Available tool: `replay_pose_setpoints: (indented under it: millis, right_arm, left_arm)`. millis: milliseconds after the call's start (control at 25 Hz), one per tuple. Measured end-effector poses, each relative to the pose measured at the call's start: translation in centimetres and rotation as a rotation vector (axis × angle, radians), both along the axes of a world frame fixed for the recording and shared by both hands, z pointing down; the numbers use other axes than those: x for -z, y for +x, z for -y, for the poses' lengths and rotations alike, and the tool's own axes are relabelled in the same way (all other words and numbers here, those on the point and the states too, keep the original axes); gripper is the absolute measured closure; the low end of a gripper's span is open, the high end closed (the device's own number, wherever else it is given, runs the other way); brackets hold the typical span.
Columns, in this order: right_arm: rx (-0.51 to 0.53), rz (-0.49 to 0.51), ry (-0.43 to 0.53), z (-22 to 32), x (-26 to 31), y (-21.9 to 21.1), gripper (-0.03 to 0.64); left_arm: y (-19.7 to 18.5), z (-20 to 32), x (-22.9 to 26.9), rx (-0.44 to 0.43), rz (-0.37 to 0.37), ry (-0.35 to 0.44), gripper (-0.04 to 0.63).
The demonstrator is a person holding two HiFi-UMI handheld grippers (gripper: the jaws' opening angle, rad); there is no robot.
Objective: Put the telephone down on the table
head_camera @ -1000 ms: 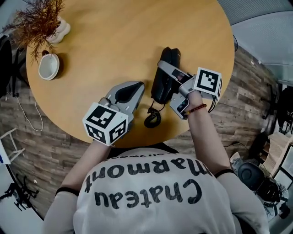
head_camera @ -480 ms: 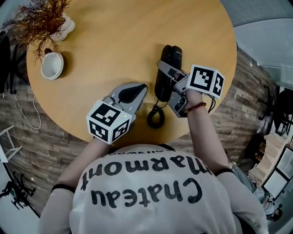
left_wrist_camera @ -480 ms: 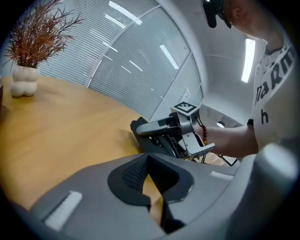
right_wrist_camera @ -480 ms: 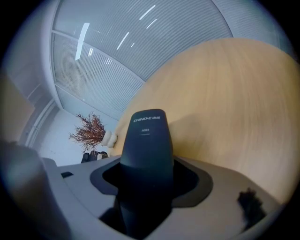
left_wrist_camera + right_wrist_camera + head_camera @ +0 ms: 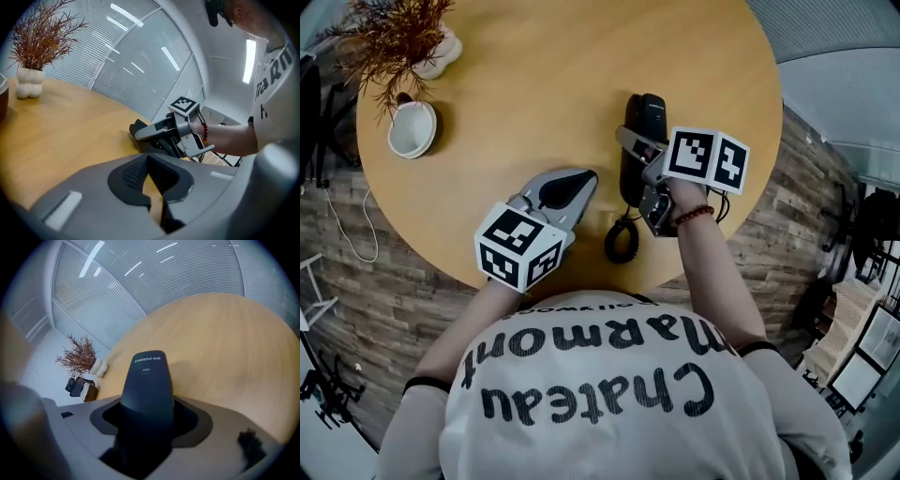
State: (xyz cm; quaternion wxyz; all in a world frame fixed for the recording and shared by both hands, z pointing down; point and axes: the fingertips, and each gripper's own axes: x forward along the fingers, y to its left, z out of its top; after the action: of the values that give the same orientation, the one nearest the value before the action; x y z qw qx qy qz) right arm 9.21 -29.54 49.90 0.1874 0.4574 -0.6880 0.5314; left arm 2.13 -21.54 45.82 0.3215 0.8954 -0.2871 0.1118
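A dried reddish plant (image 5: pixel 394 33) is held in a lumpy white vase (image 5: pixel 441 54). A white cup (image 5: pixel 412 129) is set just beside the vase, on the side nearer the person. A wood-plank floor (image 5: pixel 366 291) is seen below, and a thin white cable (image 5: pixel 366 202) is laid across it at the left. Tall blinds (image 5: pixel 140 70) are seen behind the plant, and a strip light (image 5: pixel 248 60) is lit overhead.
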Motion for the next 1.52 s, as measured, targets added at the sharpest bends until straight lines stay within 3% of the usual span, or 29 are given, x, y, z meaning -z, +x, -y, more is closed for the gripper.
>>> replay_pose_setpoints:
  millis: [320,800,1040,1520]
  right_arm:
    - [0.057,-0.123,-0.009,0.2,-0.7,-0.7,0.322]
    - [0.069,-0.256,-0.001,0.3,-1.1,-1.0,0.321]
    - [0.078,-0.368,-0.013,0.3,-1.4,-1.2,0.321]
    - [0.138,-0.449,-0.008,0.1,-1.5,-1.3,0.321]
  left_arm:
    - [-0.5,0.5,-0.2,0.015,-0.009,-0.003,0.591]
    - [-1.0,0.4,-0.5,0.025,-0.010,-0.010,0.591]
    - [-1.4,0.3,-0.4,0.036,-0.017,-0.009,0.591]
    - [-1.9,0.7,0.0,0.063,-0.061,-0.003,0.591]
